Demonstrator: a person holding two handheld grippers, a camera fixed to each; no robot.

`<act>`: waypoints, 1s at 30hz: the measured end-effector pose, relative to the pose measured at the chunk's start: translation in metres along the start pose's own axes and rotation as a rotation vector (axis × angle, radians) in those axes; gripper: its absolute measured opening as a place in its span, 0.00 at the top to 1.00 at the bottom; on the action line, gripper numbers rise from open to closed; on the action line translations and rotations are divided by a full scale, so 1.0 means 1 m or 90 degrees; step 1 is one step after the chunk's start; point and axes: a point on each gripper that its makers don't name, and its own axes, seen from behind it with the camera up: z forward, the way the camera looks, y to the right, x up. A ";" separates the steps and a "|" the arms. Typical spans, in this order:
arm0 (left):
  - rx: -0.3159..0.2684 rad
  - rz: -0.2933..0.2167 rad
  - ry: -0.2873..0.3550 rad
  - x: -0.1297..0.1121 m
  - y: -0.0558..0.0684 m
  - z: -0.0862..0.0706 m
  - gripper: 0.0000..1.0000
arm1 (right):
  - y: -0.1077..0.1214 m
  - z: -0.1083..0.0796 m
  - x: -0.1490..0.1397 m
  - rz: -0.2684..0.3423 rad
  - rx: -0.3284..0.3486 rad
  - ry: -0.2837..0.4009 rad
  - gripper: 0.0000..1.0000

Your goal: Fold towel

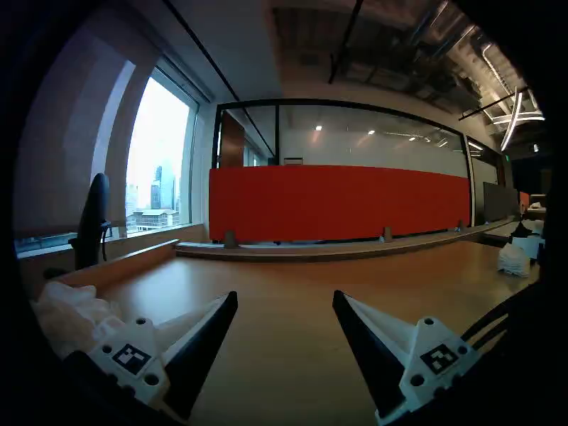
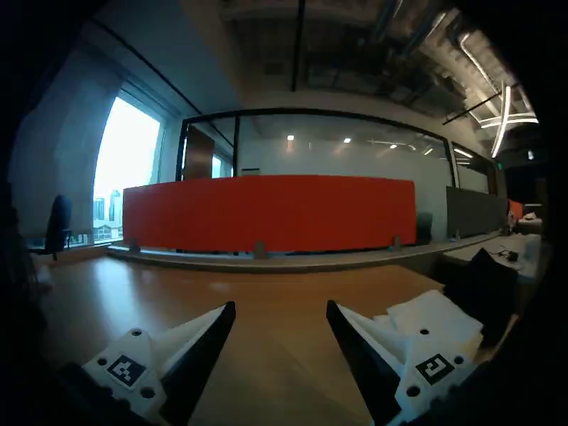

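Wooden desk [image 1: 397, 270], left hand-held gripper [image 1: 284, 294] level over it, jaws spread, right hand-held gripper [image 2: 279, 304] level, jaws spread

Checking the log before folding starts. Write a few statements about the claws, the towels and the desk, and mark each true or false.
1. The left claw is open and empty. True.
2. The right claw is shut on a towel. False: it is open, holding nothing.
3. The divider behind the desk is blue. False: it is red.
4. A flat white towel lies on the desk beside the right claw. True.
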 end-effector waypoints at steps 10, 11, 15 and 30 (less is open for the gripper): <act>0.000 0.000 0.000 0.000 -0.001 0.000 0.00 | -0.004 -0.001 0.001 -0.005 -0.001 -0.001 0.01; 0.000 0.000 0.000 0.000 -0.001 0.000 0.00 | -0.004 -0.001 0.002 -0.005 -0.001 -0.001 0.01; 0.000 0.000 0.000 0.000 -0.001 0.000 0.00 | -0.005 -0.002 0.002 -0.005 -0.002 -0.001 0.01; 0.000 0.000 0.000 0.000 0.000 0.000 0.00 | -0.006 -0.002 0.002 -0.004 -0.002 -0.002 0.01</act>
